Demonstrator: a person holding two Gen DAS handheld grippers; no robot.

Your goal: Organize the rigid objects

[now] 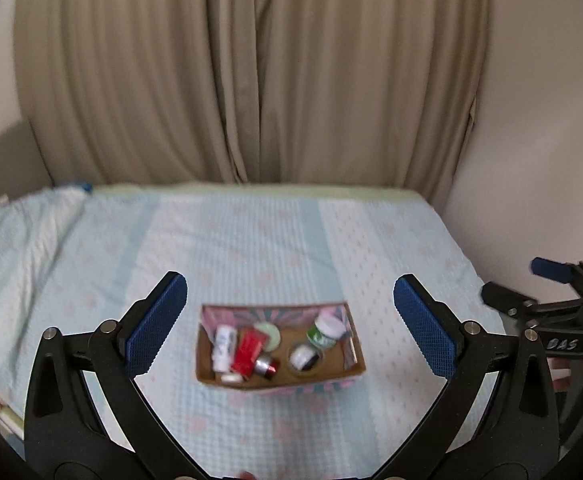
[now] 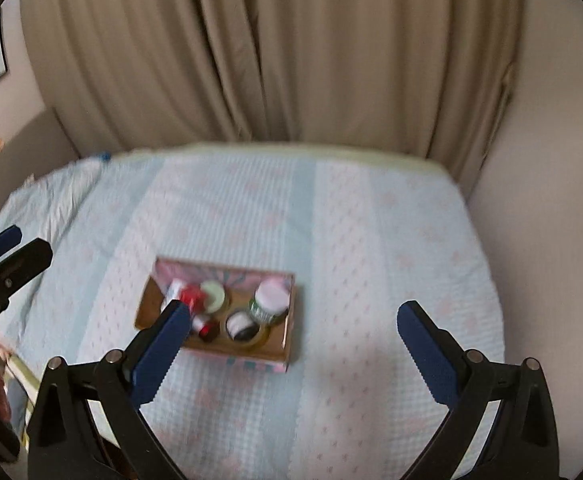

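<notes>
Cardboard box (image 1: 279,376) sitting on the bed cover (image 1: 251,248), roughly mid-bed and nearer the front edge than the curtain (image 1: 251,72); taken here as the landmark. Inside the box, toward its left end: a white bottle (image 1: 224,346) lying beside a red tube (image 1: 247,350), a small dark-capped bottle (image 1: 267,368) just in front of them; behind these, a pale green round lid (image 1: 269,334). Toward the box's right end: a green jar with a white lid (image 1: 325,330), and a black-and-white jar (image 1: 304,357) seated in a round cut-out — presumably a slot meant to keep it upright. Left gripper (image 1: 290,320) hanging above and in front of the box, jaws spread wide, holding nothing; right gripper (image 2: 293,334) likewise spread and empty, off to the box's right. Nothing loose visible on the cover around the box; judged from that, sorting either complete or not yet begun — cannot tell which.
</notes>
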